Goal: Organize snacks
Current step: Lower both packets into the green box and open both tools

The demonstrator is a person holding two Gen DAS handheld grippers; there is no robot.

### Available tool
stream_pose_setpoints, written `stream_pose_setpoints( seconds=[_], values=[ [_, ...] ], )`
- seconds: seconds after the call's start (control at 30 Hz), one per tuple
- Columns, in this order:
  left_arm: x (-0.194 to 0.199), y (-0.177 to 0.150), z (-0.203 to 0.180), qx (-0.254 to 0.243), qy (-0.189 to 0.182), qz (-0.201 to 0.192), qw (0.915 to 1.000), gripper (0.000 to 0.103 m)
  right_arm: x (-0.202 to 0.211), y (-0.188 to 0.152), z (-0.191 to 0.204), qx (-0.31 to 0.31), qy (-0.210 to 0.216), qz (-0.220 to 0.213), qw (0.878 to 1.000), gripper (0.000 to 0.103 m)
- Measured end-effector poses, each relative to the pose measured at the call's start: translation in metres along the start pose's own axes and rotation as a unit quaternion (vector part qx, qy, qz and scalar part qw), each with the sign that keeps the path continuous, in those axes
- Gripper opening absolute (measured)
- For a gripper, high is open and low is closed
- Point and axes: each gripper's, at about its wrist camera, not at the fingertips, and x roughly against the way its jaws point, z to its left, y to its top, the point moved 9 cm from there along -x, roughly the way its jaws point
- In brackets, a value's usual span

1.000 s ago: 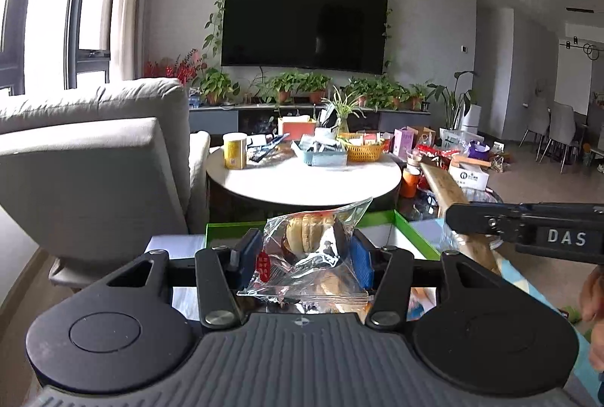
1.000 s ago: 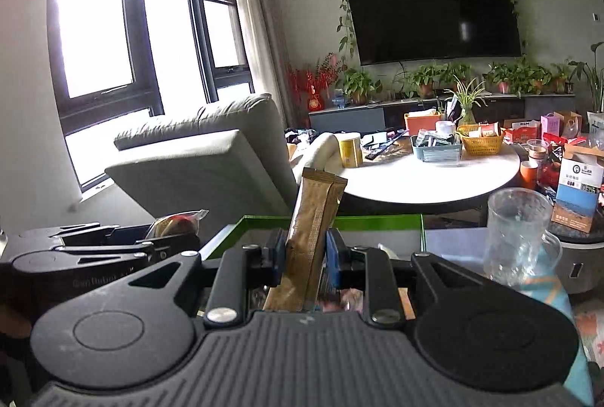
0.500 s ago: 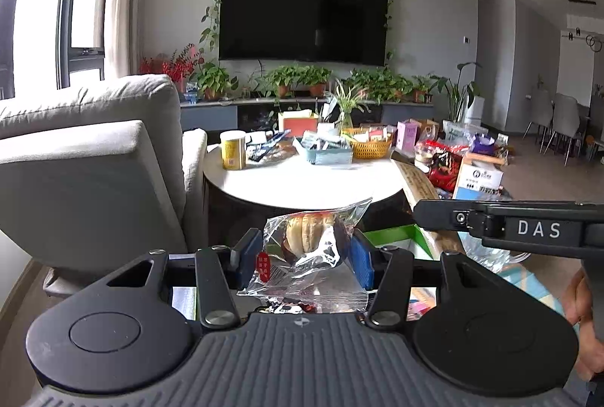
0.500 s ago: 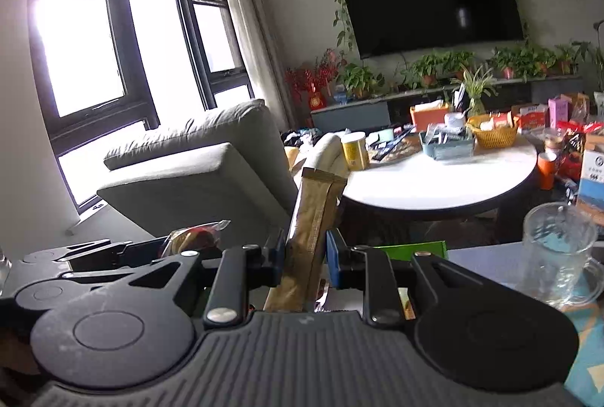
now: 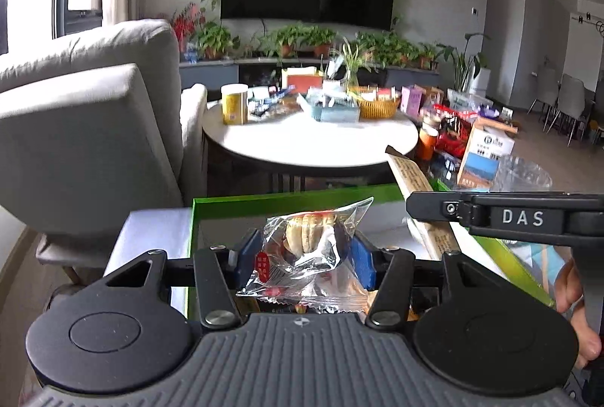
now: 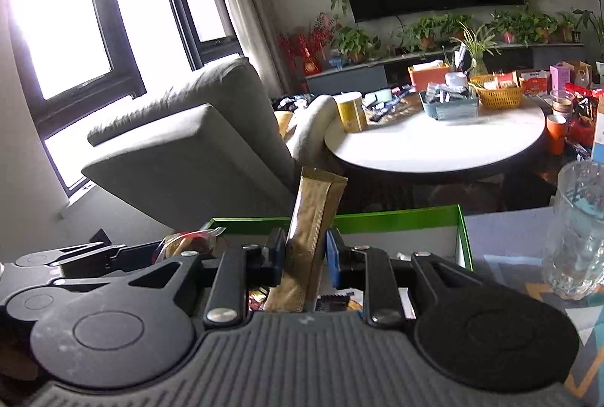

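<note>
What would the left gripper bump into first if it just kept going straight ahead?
Probably the far wall of the green box, which lies just ahead of the left gripper and the cookie pack it holds. If it passes over that wall, the round table comes next; depth is unclear.

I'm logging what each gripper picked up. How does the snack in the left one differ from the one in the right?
The pastry packet is clear, crinkly plastic showing round pastries; the stick sachet is opaque gold-brown. The packet is squat and wide between the left gripper pads; the sachet is long and narrow, standing up out of the right gripper. Both are sealed, clamped and held over the green box.
</note>
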Motion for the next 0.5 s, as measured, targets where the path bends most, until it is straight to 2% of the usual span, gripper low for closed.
stream_pose_setpoints(
  seconds=[0.13,0.23,0.37,0.43,0.47,0.5],
  values=[
    [-0.003,-0.009,-0.001,-0.011,0.013,0.017,0.9997,0.049,-0.003,-0.009,-0.004,-0.006,-0.014,0.019,1.0,0.024],
    [0.002,-0.01,-0.003,-0.016,0.01,0.016,0.9997,0.049,0.001,-0.011,-0.009,-0.015,-0.019,0.022,0.999,0.025],
    [0.01,-0.006,-0.002,-0.017,0.018,0.002,0.9997,0.059,0.007,-0.008,-0.011,-0.023,-0.021,0.017,0.999,0.025],
    [0.013,-0.004,-0.001,-0.017,0.021,0.0,0.9996,0.059,0.011,-0.005,-0.009,-0.027,-0.021,0.011,0.999,0.035],
    [0.015,-0.004,-0.002,-0.018,0.021,-0.001,0.9996,0.059,0.013,-0.003,-0.009,-0.028,-0.025,0.005,0.999,0.044],
    [0.019,-0.005,-0.002,-0.019,0.02,-0.002,0.9996,0.059,0.016,-0.002,-0.009,-0.028,-0.029,-0.001,0.999,0.045]
  ],
)
